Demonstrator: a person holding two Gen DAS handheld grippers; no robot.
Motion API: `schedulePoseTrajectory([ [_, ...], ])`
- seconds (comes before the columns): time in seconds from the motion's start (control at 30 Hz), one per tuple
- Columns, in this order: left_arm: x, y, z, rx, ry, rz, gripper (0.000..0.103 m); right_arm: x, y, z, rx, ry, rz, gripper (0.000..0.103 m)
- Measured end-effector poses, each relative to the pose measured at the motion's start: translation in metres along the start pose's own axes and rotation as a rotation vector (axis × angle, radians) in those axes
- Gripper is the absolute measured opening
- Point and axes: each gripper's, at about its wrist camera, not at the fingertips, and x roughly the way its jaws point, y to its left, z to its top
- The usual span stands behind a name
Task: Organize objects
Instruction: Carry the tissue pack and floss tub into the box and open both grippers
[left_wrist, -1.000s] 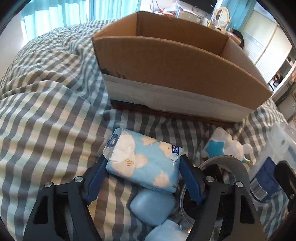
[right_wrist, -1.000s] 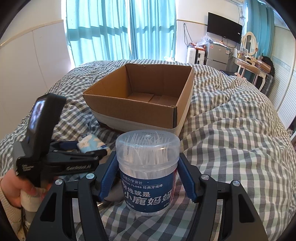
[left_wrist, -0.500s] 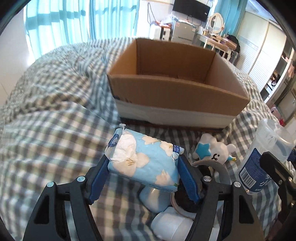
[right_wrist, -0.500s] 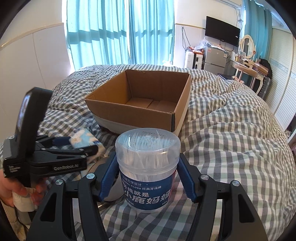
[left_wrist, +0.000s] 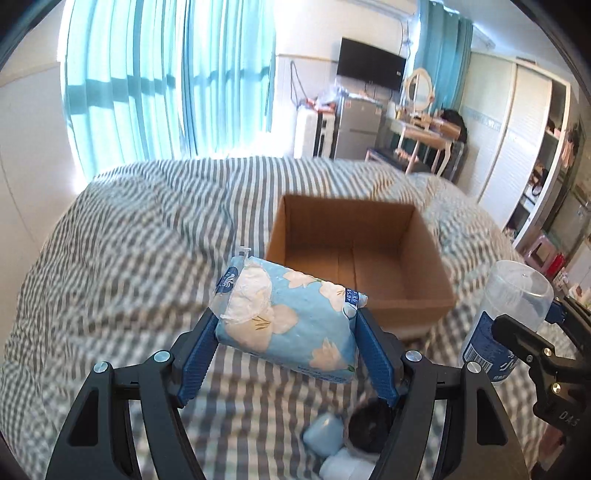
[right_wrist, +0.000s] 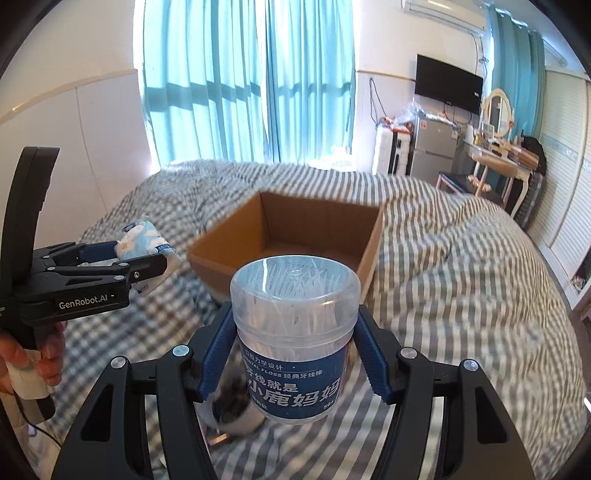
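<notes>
My left gripper is shut on a blue floral tissue pack, held in the air short of the open cardboard box on the checked bed. It also shows in the right wrist view with the pack. My right gripper is shut on a clear dental floss tub with a blue label, held above the bed before the box. The tub shows at the right of the left wrist view. The box is empty.
Below the left gripper lie a light blue case, a white item and a dark round thing. A metal round object lies under the tub. Curtains, a fridge and a dresser stand beyond the bed.
Both grippers have risen with their loads, so the box now sits lower and its inside floor shows. The star plush has left the left wrist view.
</notes>
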Motion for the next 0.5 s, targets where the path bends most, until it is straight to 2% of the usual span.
schedulePoseTrajectory([
  [0.23,0.018,-0.004,0.057,0.028,-0.052,0.007,0.074,0.022,-0.004,0.065,-0.018,-0.041,0.007,0.063],
  [0.5,0.085,-0.005,0.087,0.066,-0.025,-0.009,0.074,0.102,-0.020,0.108,0.010,0.020,0.009,0.063],
])
